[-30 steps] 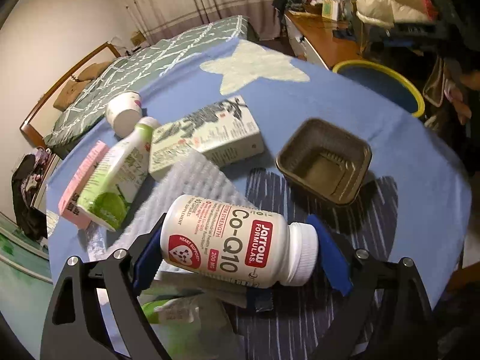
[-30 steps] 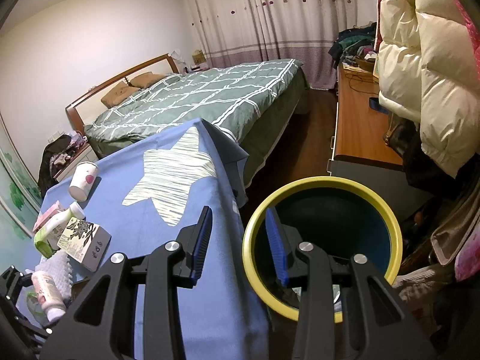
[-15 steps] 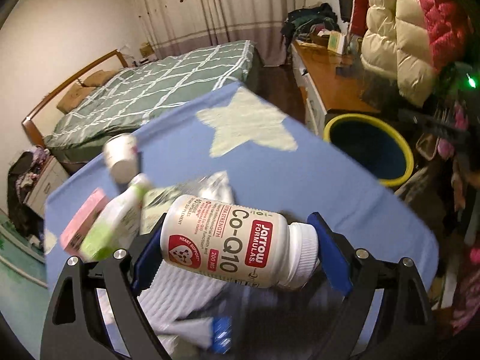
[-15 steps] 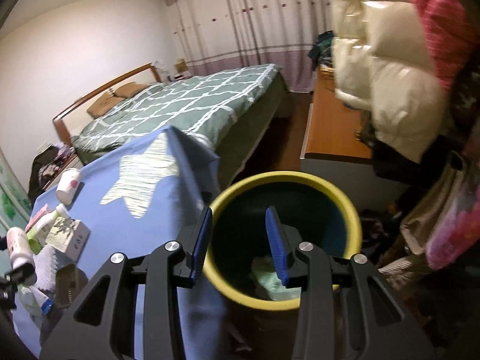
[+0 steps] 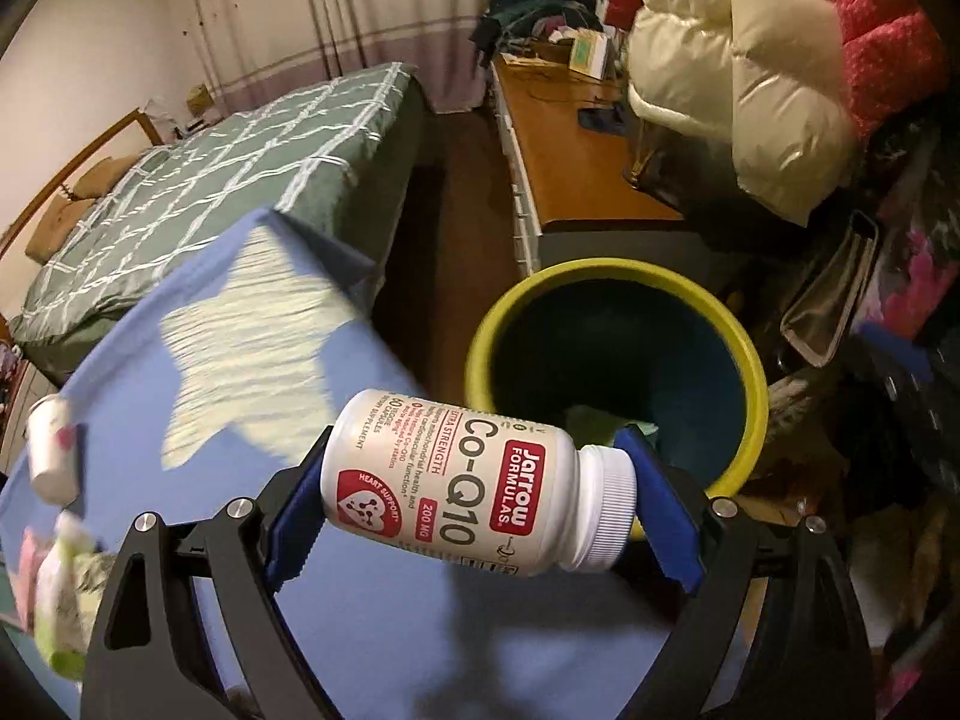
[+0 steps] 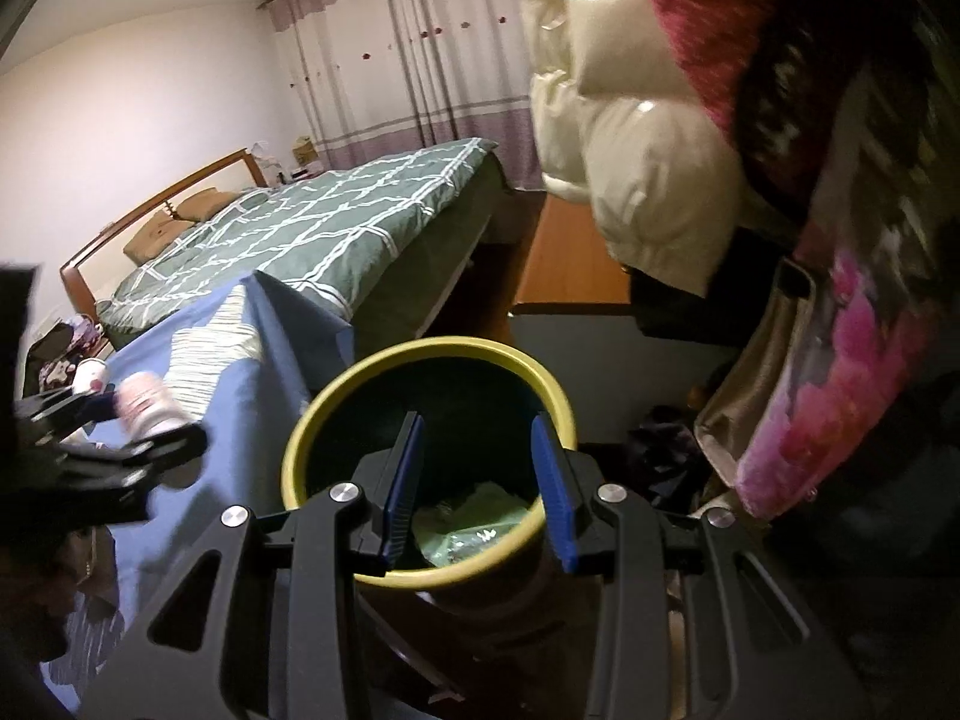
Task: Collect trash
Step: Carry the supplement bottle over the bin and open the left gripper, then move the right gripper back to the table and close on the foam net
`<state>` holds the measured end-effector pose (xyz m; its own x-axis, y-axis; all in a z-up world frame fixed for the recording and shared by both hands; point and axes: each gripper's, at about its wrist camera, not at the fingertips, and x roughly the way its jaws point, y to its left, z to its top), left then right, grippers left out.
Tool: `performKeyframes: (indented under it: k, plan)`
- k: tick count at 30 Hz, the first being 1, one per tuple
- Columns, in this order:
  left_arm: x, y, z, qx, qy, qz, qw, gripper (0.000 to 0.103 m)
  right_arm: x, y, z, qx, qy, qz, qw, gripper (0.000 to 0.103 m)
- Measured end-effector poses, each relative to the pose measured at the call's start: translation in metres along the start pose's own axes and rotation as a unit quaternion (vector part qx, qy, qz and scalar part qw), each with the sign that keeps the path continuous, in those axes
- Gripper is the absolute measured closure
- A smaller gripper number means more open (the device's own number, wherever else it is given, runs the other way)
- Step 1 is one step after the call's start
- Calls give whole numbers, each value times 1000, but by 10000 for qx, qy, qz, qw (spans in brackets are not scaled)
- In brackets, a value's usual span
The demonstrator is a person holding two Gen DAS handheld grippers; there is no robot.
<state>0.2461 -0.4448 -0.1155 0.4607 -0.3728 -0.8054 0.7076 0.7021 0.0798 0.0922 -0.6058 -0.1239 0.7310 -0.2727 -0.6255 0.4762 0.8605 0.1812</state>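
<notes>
Carrying a supplement bottle toward the bin.

Clamped end to end in the left gripper [image 5: 480, 510]: white Co-Q10 bottle [image 5: 474, 495], low centre of frame, bin [image 5: 618, 276] upper right. Right gripper [image 6: 477, 483] parted, empty, above the rim. Next, likely: shift over the opening, release.

Left gripper [image 5: 480, 501]: black two-finger frame with blue pads [image 5: 660, 516], jaws spread wide and clamped end to end on a white supplement bottle [image 5: 474, 495], one pad on its base, the other on its cap; the bottle lies crosswise between the fingers, cap end slightly lower. Seen from the right wrist view, this gripper [image 6: 150, 426] is blurred, raised above the blue tablecloth's [image 6: 240, 396] edge, beside the bin. Right gripper [image 6: 477, 489]: same construction, blue pads [image 6: 552, 498] parted with nothing between them, fingers pointing down over the near rim of the yellow-rimmed bin [image 6: 384, 366].
</notes>
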Motion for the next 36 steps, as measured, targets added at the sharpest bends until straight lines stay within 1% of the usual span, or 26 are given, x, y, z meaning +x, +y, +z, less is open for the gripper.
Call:
performKeyframes:
  k: [2, 6, 8, 9, 10, 13, 18, 22, 24, 25, 27, 28, 29, 31, 32, 33, 34, 35, 36]
  plan:
    - [19, -17, 12, 62, 95, 2, 9999, 15, 0, -7, -4, 31, 49, -38, 10000, 67]
    - [50, -39, 28, 116, 221, 27, 9997, 14, -1, -21, -11, 135, 99, -106, 9998, 63]
    - [59, -43, 36, 43, 228, 19, 9997, 12, -2, -24, -13, 176, 98, -143, 9997, 63]
    - [61, -42, 38, -1, 200, 52, 9998, 10, -3, -25, -13, 185, 97, -154, 9997, 63]
    - [61, -40, 40, -60, 162, 89, 9998, 10, -4, -26, -13, 193, 90, -169, 9996, 63]
    - [42, -25, 38, -245, 3, 94, 9997, 7, -6, -25, -14, 167, 75, -192, 9996, 63]
    - [-16, 11, 20, -491, -383, 324, 9975, 5, -8, -11, -15, 74, 92, -81, 9999, 63]
    - [-70, 49, -11, -777, -664, 488, 9936, 5, -7, 16, -17, -163, 184, 211, 9995, 63]
    - [-96, 70, -32, -965, -778, 650, 9902, 5, -5, 34, -19, -313, 248, 390, 9984, 63]
    - [-106, 80, -43, -1047, -821, 747, 9883, 5, -2, 49, -21, -433, 319, 564, 9970, 63]
    - [-129, 102, -69, -1231, -889, 968, 9837, 5, -1, 67, -23, -567, 372, 710, 9952, 62]
    - [-140, 115, -83, -1354, -916, 1104, 9804, 5, 0, 87, -24, -728, 432, 902, 9923, 62]
    - [-149, 126, -94, -1451, -942, 1199, 9776, 5, -1, 97, -25, -796, 463, 1013, 9906, 62]
    - [-172, 152, -122, -1722, -1001, 1525, 9680, 5, -3, 128, -30, -1031, 539, 1348, 9840, 63]
    - [-186, 167, -139, -1879, -1041, 1765, 9606, 5, -6, 146, -33, -1188, 560, 1509, 9798, 62]
    - [-197, 178, -151, -1990, -1073, 1926, 9549, 5, -7, 161, -35, -1312, 582, 1638, 9760, 62]
    - [-208, 190, -163, -2115, -1099, 2096, 9483, 5, -9, 188, -39, -1544, 643, 1893, 9676, 62]
    - [-222, 205, -179, -2301, -1137, 2320, 9382, 5, -11, 200, -42, -1645, 674, 2009, 9633, 62]
    - [-232, 216, -191, -2433, -1169, 2442, 9314, 5, -13, 224, -47, -1838, 735, 2229, 9545, 62]
